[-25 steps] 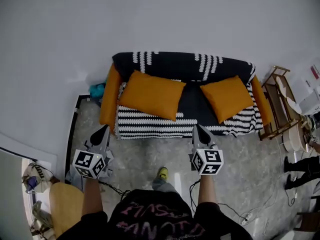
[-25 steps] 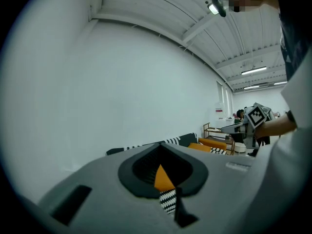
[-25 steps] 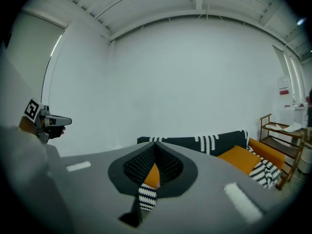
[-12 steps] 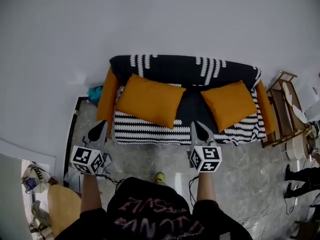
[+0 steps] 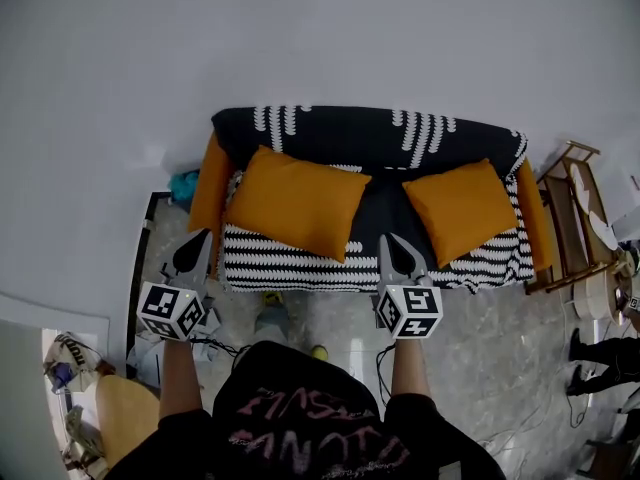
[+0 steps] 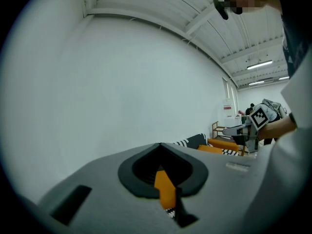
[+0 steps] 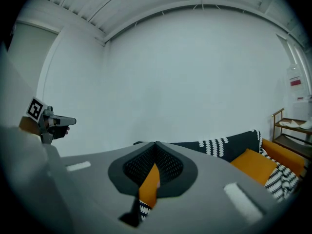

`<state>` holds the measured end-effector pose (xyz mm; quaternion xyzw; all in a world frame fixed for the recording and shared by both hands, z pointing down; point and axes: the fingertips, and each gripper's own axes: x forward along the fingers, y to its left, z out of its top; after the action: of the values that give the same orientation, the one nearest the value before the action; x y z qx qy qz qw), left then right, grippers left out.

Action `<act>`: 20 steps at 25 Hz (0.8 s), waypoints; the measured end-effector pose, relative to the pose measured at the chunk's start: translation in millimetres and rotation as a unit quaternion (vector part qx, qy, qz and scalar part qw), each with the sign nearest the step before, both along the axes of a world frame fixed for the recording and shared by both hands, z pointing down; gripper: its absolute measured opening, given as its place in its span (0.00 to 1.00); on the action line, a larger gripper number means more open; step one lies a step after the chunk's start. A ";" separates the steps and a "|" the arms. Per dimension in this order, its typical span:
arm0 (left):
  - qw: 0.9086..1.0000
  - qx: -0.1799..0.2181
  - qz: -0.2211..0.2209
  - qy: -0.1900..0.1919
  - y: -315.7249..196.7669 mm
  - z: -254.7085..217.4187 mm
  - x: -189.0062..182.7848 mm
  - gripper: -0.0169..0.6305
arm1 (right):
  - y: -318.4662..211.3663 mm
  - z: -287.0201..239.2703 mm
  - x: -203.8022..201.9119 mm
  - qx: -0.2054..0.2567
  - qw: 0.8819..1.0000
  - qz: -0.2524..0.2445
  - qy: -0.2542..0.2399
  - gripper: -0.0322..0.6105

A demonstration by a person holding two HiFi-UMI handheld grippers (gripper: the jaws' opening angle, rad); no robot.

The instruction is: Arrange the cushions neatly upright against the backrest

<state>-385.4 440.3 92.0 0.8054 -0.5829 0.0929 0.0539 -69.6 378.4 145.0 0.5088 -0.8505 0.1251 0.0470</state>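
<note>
Two orange cushions lie tilted on a black-and-white patterned sofa [image 5: 300, 260]: a large one [image 5: 297, 200] at the left and a smaller one [image 5: 464, 209] at the right. Both lean loosely toward the dark backrest [image 5: 366, 133]. My left gripper [image 5: 194, 248] is shut and empty in front of the sofa's left orange armrest [image 5: 208, 183]. My right gripper [image 5: 397, 252] is shut and empty just before the seat's front edge, between the two cushions. In the right gripper view the smaller cushion [image 7: 254, 165] shows at the right, and the left gripper [image 7: 51, 123] at the far left.
A wooden side table [image 5: 562, 218] stands right of the sofa. A teal object [image 5: 183, 185] lies on the floor by the left armrest. Cables [image 5: 500, 423] run across the stone floor. A bag and a round wooden seat [image 5: 115, 413] sit at the lower left.
Both grippers and the person have moved closer to the sofa; the right gripper's tip now reaches the seat's front edge. The cushions have not moved.
</note>
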 end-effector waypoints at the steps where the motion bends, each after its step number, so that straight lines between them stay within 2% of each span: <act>1: 1.000 0.000 0.002 0.004 -7.1 1.6 -1.0 0.02 | -5.3 1.1 -1.7 -0.001 1.000 0.001 0.000 0.07; 4: 1.000 -0.006 0.007 0.018 -27.6 10.5 -4.9 0.02 | -19.3 7.4 -7.1 -0.010 1.000 0.004 0.006 0.07; 9: 0.999 -0.021 0.020 0.016 -71.8 26.1 -20.6 0.02 | -55.9 20.1 -21.4 -0.029 0.999 0.016 0.014 0.07; 20: 0.995 -0.078 0.047 0.036 -175.1 77.4 -92.1 0.02 | -131.1 56.3 -79.7 -0.083 0.994 0.052 0.044 0.07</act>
<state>-477.5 265.2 169.4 0.8278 -0.5335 0.1116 0.1328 -149.2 247.4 201.3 0.5518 -0.8067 0.1744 0.1199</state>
